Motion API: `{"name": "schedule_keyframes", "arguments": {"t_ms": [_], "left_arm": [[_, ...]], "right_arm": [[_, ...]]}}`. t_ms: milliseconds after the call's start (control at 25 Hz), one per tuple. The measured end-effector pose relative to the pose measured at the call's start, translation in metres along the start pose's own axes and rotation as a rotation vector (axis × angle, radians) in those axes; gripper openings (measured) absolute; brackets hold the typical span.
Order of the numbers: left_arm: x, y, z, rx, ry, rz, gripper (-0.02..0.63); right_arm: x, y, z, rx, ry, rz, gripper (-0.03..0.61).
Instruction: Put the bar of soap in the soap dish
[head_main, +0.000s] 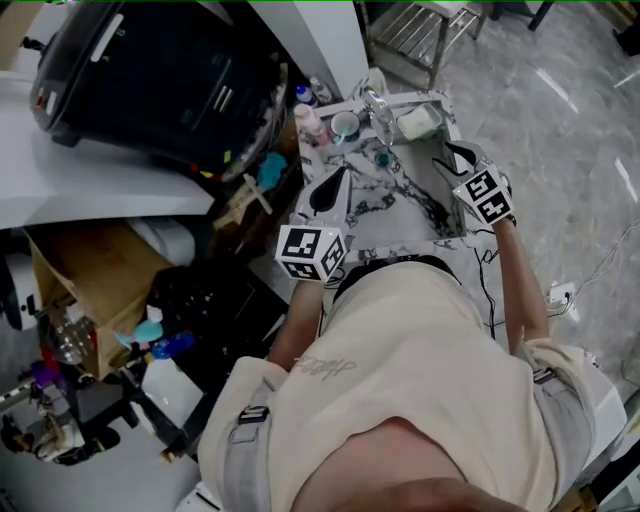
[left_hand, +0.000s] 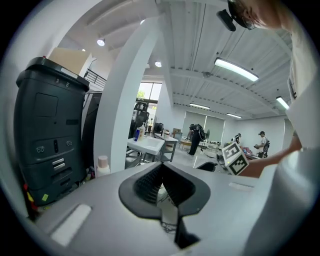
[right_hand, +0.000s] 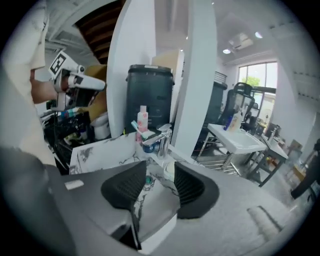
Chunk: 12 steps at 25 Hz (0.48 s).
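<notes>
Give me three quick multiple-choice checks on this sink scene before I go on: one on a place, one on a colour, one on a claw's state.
1. Where does the pink bottle stand?
A. On the sink's back edge, left of the faucet
B. On the floor
C. On a chair

2. What does the sink surface look like?
A. Plain red
B. White with dark veins
C. Bare wood

3. How is the right claw?
A. Shut on a bar of soap
B. Shut on a cup
C. Open, with nothing held

Answers:
1. A: the right gripper view shows the bottle upright on the back ledge, left of the tap.
2. B: the head view shows marble-like white with dark streaks.
3. C: the right gripper view shows its jaws apart, with only the sink seen beyond the gap.
</notes>
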<state>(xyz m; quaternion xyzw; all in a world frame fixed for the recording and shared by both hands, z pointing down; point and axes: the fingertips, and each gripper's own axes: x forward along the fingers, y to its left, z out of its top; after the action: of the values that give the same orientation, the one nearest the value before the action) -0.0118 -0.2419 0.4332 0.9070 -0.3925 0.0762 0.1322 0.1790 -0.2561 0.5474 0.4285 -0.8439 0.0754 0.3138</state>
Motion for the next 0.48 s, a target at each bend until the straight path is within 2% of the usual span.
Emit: {"name": "schedule_keyframes", "arguments": {"t_ms": [160,480], "left_arm": [[-0.003,0.000,0.003,0.014,-0.001,-0.036,0.017],[-0.005,-0.005,0.021,0.040,-0.033,-0.087,0.017]], "right_arm": [[-0.047,0.015,0.027,0.092,-0.126,-0.078,0.143],[-0.135,0.035,0.099,0.157,-0.400,-0.197,0.086]]}}
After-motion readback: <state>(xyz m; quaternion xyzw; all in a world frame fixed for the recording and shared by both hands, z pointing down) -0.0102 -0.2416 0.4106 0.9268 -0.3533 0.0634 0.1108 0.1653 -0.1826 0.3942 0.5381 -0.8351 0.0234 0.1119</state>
